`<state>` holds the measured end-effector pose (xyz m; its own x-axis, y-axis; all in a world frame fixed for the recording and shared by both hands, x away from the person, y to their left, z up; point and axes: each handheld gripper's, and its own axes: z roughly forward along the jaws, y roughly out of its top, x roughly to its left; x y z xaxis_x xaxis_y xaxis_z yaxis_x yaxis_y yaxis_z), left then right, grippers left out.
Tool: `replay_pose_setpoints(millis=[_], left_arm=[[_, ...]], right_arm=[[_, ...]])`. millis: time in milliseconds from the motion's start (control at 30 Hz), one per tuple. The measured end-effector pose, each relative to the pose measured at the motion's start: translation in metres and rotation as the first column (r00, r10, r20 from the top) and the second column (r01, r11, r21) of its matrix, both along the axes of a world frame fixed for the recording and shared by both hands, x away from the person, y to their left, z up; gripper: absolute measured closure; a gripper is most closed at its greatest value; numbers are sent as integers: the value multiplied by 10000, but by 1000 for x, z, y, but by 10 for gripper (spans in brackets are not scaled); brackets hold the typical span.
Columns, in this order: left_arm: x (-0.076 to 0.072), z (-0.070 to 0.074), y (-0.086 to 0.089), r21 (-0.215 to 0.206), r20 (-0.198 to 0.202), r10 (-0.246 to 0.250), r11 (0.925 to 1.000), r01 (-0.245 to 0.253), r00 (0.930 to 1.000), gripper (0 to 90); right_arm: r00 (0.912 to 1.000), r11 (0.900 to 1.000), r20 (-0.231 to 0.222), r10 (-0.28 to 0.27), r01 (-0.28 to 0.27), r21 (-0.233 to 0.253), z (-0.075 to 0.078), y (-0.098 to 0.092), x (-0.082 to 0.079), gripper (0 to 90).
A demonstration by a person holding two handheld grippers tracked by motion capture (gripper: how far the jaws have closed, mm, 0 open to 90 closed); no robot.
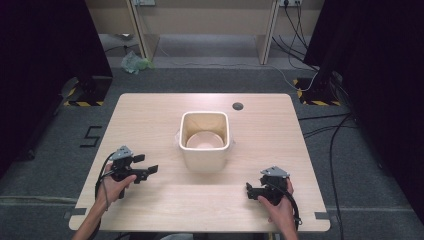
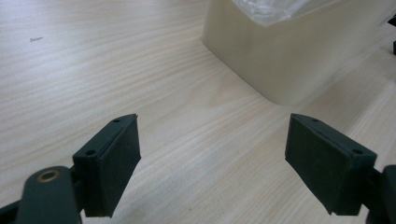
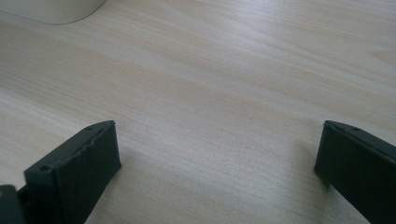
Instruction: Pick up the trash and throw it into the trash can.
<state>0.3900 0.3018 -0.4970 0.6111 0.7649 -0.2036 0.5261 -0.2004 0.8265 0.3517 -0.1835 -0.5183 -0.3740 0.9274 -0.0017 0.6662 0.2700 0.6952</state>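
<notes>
A cream, square-mouthed bin [image 1: 204, 152] stands upright in the middle of the wooden table [image 1: 150, 115]. In the left gripper view its wall [image 2: 289, 60] rises ahead to the right, with clear plastic film [image 2: 275, 9] hanging over the rim. My left gripper [image 1: 147, 164] lies left of the bin, pointing toward it, open and empty [image 2: 212, 140]. Near the table's front right, my right gripper [image 1: 250, 191] is open and empty too [image 3: 217, 135], with bare wood between its jaws. A corner of the bin [image 3: 56, 9] shows at the upper left of the right gripper view.
A small dark round hole [image 1: 238, 106] sits in the tabletop behind the bin. Off the table, black stands with hazard-striped bases [image 1: 85, 95] and cables [image 1: 325, 135] lie on the grey floor. A green crumpled thing [image 1: 135, 62] lies farther back.
</notes>
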Motion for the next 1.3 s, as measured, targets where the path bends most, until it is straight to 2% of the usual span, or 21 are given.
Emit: replay_pose_setpoints(millis=[367,633,900,1067,1233,1300], left_arm=[[-9,-6,-1,370,37,-52,9993,51,10000,171],[-18,-11,0,424,-65,-111,9990,114,9999,171],[-24,-15,1,708,-242,-177,9973,194,9996,171],[-28,-17,2,746,-264,-144,9971,163,9995,171],[-29,-21,3,1085,-264,-53,9941,81,9996,171],[-29,-24,3,1141,-382,16,9935,27,9993,171]], right_arm=[[10000,10000,2,2,-2,-2,0,0,0,1],[10000,10000,1,1,-1,-1,0,0,0,1],[10000,10000,1,2,-2,-3,0,0,0,1],[10000,10000,0,-5,5,4,0,0,0,1],[10000,10000,0,1,-1,-4,0,0,0,1],[10000,10000,2,2,-2,-2,0,0,0,1]])
